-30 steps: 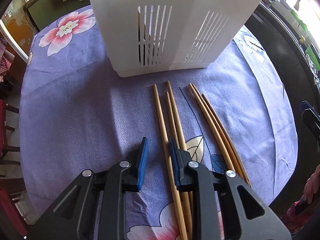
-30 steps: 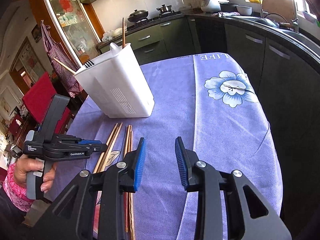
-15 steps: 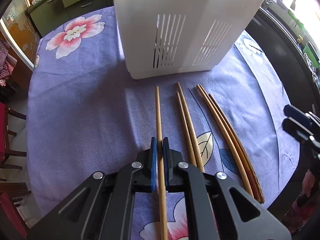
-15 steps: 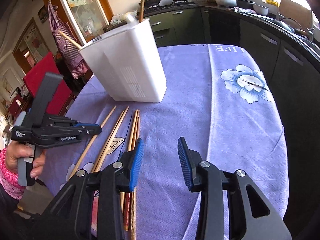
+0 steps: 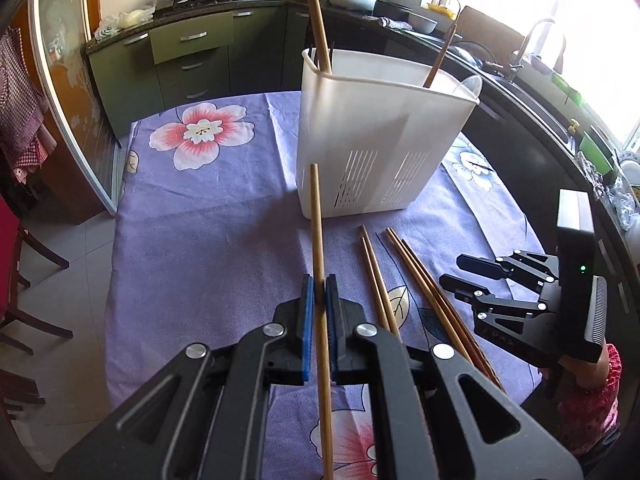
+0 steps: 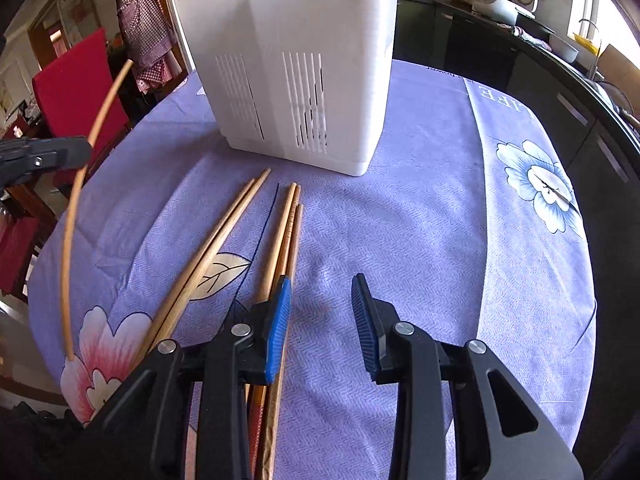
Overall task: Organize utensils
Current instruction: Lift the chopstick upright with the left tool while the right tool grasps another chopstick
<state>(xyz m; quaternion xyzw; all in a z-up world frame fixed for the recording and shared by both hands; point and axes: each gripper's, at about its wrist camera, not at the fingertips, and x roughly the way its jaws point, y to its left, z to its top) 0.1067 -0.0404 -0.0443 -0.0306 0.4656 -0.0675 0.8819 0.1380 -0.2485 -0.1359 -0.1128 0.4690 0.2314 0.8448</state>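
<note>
My left gripper (image 5: 318, 300) is shut on a long wooden chopstick (image 5: 316, 220) and holds it off the purple cloth, its tip pointing at the white slotted utensil holder (image 5: 380, 140). In the right wrist view that held chopstick (image 6: 80, 184) curves up at the far left. Several more chopsticks (image 5: 400, 272) lie on the cloth in front of the holder (image 6: 300, 80). My right gripper (image 6: 320, 300) hovers low over the cloth. Its jaws are closing with nothing between them, and its left finger stands beside the right-hand bundle of chopsticks (image 6: 282, 236). A pair (image 6: 212, 248) lies further left.
Two chopsticks (image 5: 318, 32) stand inside the holder. The flowered purple tablecloth (image 6: 460, 200) covers a rounded table whose edge drops off near me and to both sides. A red chair (image 6: 72, 88) stands at the left; dark kitchen counters (image 5: 192, 56) run behind.
My left gripper shut on the leftmost chopstick and raised it off the cloth. My right gripper came down and closer to the chopsticks lying in front of the holder.
</note>
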